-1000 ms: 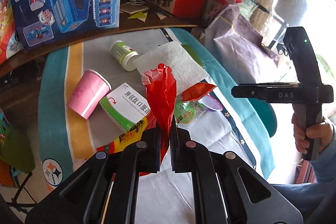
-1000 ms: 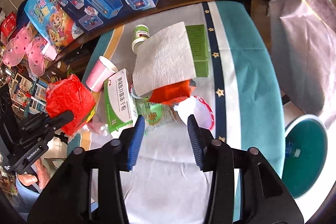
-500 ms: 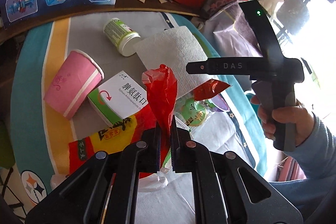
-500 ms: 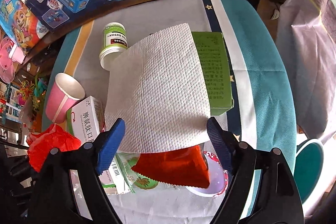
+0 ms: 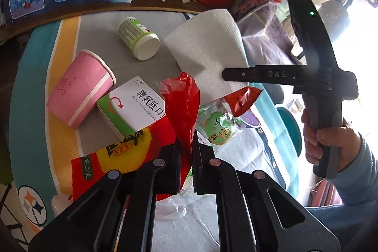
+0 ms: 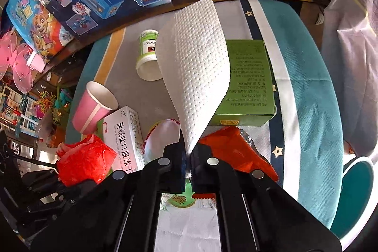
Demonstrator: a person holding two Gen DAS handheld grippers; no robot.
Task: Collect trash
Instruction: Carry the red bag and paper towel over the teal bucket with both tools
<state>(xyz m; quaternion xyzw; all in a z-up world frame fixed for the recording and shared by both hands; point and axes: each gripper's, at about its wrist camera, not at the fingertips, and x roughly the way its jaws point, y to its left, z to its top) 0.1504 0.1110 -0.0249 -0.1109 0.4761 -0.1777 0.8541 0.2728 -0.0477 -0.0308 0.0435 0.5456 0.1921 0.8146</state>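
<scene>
On the table: a round table with a grey, teal and yellow striped cloth holds a scatter of litter.
Left gripper: its black jaws are pinched tight on a crumpled red plastic bag, which stands up from between them.
Right gripper: its black jaws are clamped on the lower corner of a white embossed paper towel; the sheet rises above the table and drapes partly over a flat green cardboard box.
Right hand: in the left wrist view it grips the dark handle of the right gripper.
Near the red bag: a white and green medicine carton lies just beside a pink paper cup tipped on its side.
Farther back: a green-labelled white pill bottle lies on its side.
In front of the carton: a red and yellow snack wrapper lies flat.
Under the towel: a red foil packet and a green round-printed clear wrapper rest close together.
</scene>
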